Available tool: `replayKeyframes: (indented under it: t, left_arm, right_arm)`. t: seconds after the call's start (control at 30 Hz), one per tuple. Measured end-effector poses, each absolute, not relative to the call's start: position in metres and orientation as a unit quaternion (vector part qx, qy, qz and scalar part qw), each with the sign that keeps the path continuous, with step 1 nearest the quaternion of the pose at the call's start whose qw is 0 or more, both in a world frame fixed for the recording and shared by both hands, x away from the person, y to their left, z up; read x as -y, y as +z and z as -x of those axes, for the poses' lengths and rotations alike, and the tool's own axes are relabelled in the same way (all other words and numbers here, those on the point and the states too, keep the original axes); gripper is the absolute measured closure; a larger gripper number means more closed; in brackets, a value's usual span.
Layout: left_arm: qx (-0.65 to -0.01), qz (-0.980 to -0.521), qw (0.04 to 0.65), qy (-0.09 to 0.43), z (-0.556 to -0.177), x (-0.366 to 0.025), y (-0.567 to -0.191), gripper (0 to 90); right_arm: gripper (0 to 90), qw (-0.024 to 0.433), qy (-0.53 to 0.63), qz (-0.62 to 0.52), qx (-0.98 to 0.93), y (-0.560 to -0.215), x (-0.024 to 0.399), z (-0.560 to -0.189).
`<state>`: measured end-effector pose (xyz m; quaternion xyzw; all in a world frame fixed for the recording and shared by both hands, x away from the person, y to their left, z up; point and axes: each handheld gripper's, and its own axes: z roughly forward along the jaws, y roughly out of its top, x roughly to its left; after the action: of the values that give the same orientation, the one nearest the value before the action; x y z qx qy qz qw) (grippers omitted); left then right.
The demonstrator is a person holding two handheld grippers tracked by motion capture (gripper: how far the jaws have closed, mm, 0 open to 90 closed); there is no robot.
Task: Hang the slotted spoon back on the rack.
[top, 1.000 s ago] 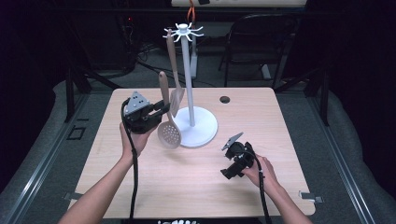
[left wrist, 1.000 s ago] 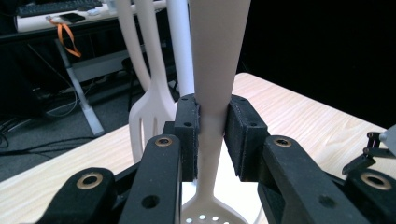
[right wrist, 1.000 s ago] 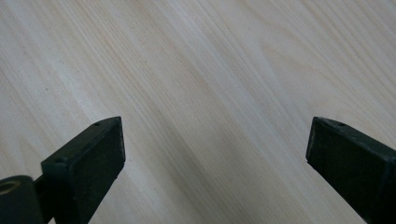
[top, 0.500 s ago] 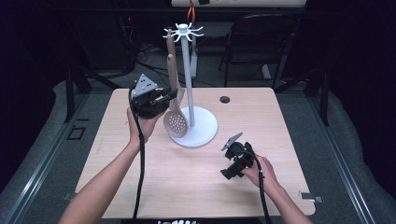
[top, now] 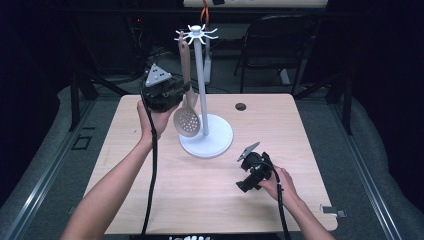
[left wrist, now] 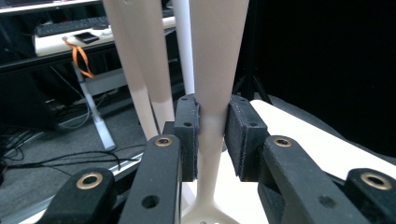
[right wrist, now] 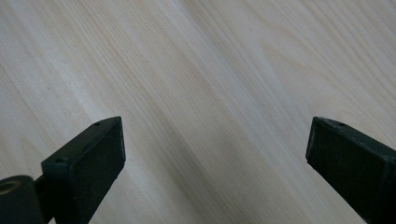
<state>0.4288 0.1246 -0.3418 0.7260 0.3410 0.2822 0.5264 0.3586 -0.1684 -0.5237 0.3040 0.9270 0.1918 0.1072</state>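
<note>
A beige slotted spoon [top: 187,120] hangs upright in the air, head down, beside the pole of a white hook stand [top: 202,85]. The spoon's handle end reaches up close to the stand's ring of hooks [top: 196,32]. My left gripper [top: 181,95] is shut on the handle. In the left gripper view both pads press the narrow part of the handle [left wrist: 212,93], with the white pole [left wrist: 183,46] just behind. My right gripper [top: 248,181] rests low at the table's front right. Its jaws [right wrist: 215,144] stand wide open over bare wood.
The stand's round white base [top: 215,142] sits mid-table on the light wooden table [top: 300,130]. A small dark grommet hole [top: 240,106] lies behind it. A dark chair [top: 280,45] and cables stand beyond the far edge.
The left gripper has lifted the spoon up and toward the stand, so its handle end is now near the hooks. The right gripper has stayed put.
</note>
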Motion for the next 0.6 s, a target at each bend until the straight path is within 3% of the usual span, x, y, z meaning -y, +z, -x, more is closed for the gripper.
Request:
replayKeyframes:
  t: [0.6]
  left_arm:
    - [-0.356,-0.735,0.501,0.286,-0.444,-0.118,-0.342,75.1]
  right_arm:
    - [4.2,0.106,0.194,-0.304,-0.926,-0.525,0.168,-0.359]
